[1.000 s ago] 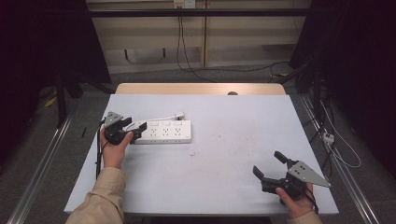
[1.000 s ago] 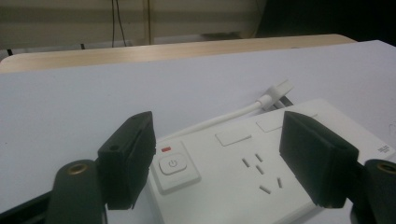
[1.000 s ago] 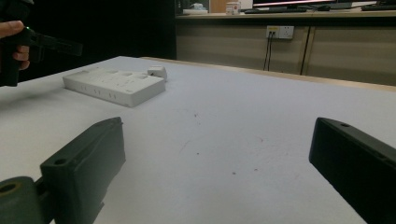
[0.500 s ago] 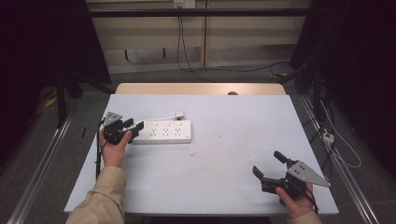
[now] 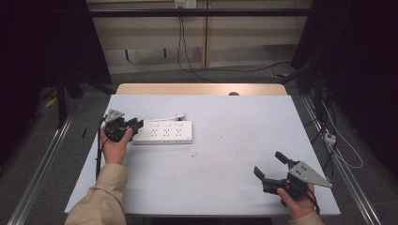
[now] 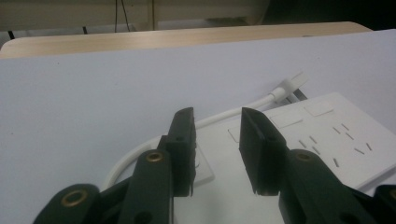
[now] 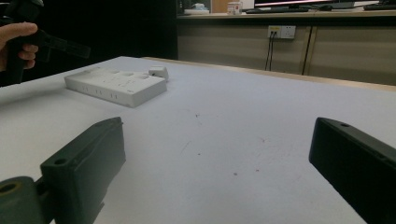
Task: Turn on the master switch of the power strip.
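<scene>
A wide pale table (image 5: 225, 187) takes up the middle of the high view, bare but for one white power strip (image 5: 163, 132) left of centre, lying flat with its long side running across the frame. Its white cord (image 6: 140, 151) curls off the near end and ends in a plug (image 5: 179, 115) just above the strip.

At the strip's left end sits the left gripper (image 5: 133, 127). Its jaws have just been closing and now stand fairly narrow; in the left gripper view the end of the strip lies low between them, but the pads do not seem to press on it, so the hold is not yet made. The step in hand looks like taking hold of that end.

The right gripper (image 5: 272, 166) hovers at the lower right of the frame, well apart from the strip, jaws spread wide and holding nothing.

Next, I judge, the left jaws must sink a little and finish closing across the strip's end, clear of the cord, before any pull or lift.
</scene>
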Demonstrator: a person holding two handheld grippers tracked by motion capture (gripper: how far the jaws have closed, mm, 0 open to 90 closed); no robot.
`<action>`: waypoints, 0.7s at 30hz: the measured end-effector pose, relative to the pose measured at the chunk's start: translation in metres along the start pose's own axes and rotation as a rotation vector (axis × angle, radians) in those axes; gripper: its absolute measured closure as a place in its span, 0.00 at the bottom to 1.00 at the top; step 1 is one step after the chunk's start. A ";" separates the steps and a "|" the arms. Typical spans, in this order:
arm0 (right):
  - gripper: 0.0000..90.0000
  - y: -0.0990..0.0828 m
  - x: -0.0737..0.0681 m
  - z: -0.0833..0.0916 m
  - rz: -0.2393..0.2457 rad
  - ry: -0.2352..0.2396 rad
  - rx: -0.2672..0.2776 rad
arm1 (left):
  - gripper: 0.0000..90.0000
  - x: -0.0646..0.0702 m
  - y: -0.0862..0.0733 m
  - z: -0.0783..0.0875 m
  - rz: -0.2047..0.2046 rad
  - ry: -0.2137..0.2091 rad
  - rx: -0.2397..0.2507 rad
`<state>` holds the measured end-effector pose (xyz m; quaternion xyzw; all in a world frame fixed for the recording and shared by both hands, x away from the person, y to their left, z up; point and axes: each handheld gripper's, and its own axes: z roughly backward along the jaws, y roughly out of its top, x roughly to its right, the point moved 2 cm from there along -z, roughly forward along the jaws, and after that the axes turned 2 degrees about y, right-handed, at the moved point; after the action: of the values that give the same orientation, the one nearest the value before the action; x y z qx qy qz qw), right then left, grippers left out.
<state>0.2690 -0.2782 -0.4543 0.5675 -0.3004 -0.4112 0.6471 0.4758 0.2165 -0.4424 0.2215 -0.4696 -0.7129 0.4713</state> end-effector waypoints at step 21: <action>0.04 0.000 0.000 0.000 0.005 0.002 -0.001 | 0.86 -0.005 0.006 -0.005 0.001 0.012 -0.032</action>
<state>0.2689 -0.2788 -0.4544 0.5667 -0.3008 -0.4092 0.6488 0.4849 0.2179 -0.4397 0.2179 -0.4553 -0.7188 0.4781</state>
